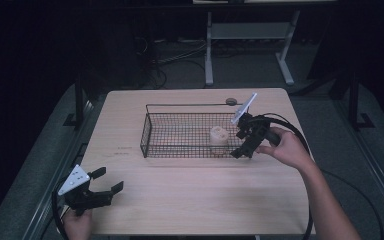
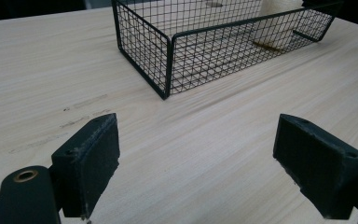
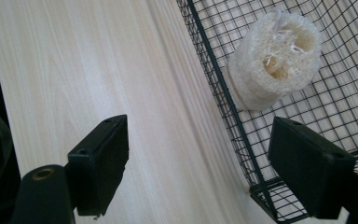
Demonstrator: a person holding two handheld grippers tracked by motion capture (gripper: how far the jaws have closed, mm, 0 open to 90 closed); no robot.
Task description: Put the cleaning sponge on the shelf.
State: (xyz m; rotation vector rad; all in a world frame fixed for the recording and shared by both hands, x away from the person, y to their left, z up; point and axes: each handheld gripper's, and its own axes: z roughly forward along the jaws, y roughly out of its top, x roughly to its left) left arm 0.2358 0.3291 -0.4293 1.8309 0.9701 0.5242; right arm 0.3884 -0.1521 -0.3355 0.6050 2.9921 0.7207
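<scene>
A black wire basket (image 1: pixel 152 135) (image 2: pixel 167 60) (image 3: pixel 233 116) stands on the middle of the light wooden table (image 1: pixel 190 205). A pale round loofah piece (image 1: pixel 219 135) (image 3: pixel 272 60) (image 2: pixel 279 5) lies inside it near its right end. My right gripper (image 1: pixel 241 147) (image 3: pixel 200 172) hangs open over the basket's near right corner, one jaw above the table and one above the mesh, nothing between them. My left gripper (image 1: pixel 109 181) (image 2: pixel 196 163) is open low over the table's near left corner, pointing toward the basket, and holds nothing.
A small dark round disc (image 1: pixel 231 101) lies on the table behind the basket's far right corner. Beyond the table stand a white desk frame (image 1: pixel 209 50) and loose cables (image 1: pixel 180 55) on the dark floor. Bare wood (image 2: pixel 242 130) stretches in front of the basket.
</scene>
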